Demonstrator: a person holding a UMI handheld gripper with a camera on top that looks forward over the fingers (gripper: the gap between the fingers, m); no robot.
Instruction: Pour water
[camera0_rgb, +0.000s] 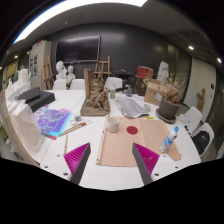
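A tan mat lies on the white table just ahead of my fingers. At its far edge stands a small pinkish cup, with a small red object beside it on the right. A clear plastic bottle with a blue label rests tilted at the mat's right end. My gripper hovers over the near edge of the mat. It is open, and between its magenta pads I see only mat and table. The cup and the bottle are both well beyond the fingertips.
To the left of the mat lies a shiny purple sheet, with black boxes behind it. A wooden stand, a grey tray and a dark bowl sit farther back. Chairs stand along the right side.
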